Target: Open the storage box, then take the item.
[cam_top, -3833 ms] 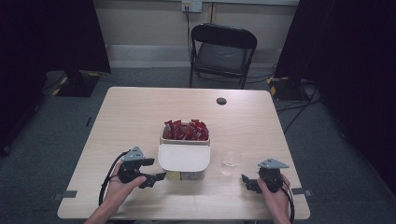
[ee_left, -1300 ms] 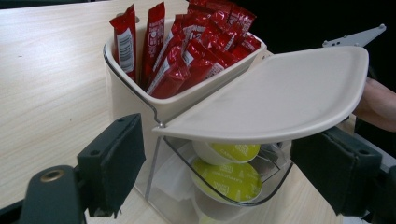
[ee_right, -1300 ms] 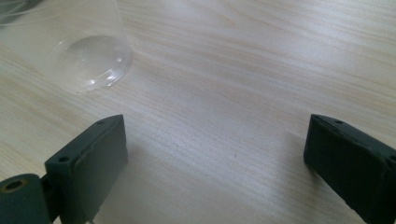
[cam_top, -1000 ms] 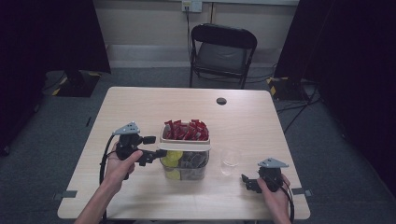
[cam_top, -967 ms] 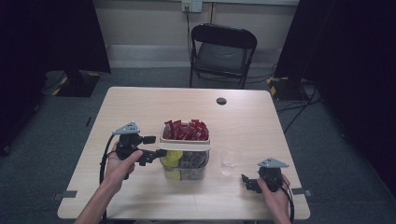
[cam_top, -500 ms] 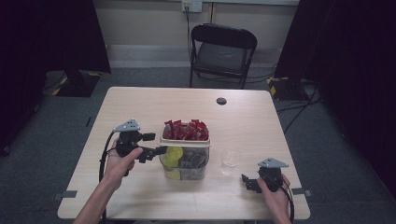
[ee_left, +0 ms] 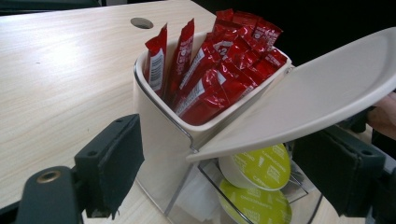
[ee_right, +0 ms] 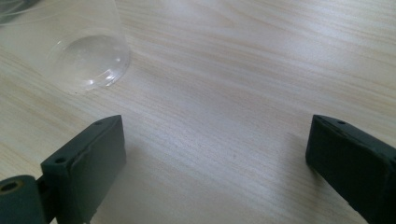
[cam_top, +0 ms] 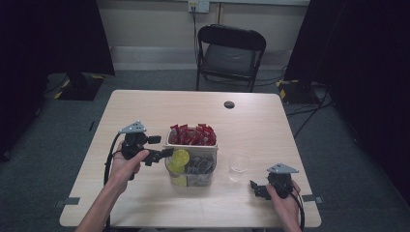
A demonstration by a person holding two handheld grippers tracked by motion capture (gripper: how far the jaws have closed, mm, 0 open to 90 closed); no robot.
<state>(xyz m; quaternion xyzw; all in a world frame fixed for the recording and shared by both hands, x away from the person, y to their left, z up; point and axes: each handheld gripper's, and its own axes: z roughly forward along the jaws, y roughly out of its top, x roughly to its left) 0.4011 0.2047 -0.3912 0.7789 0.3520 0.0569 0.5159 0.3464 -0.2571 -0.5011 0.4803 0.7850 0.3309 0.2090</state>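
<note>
The left hand reaches in from the near left, its left gripper spread wide beside the white container, whose lid stands raised. The right gripper rests near right, jaws wide and empty, by the clear cup.

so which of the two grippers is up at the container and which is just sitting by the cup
The left gripper is at the container, its fingers open. The right gripper rests near the clear plastic cup.

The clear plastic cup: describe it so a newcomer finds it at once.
On the wooden table, look just right of the white organizer box holding red sachets. The clear plastic cup stands there alone, empty and see-through, ahead of the right gripper.
</note>
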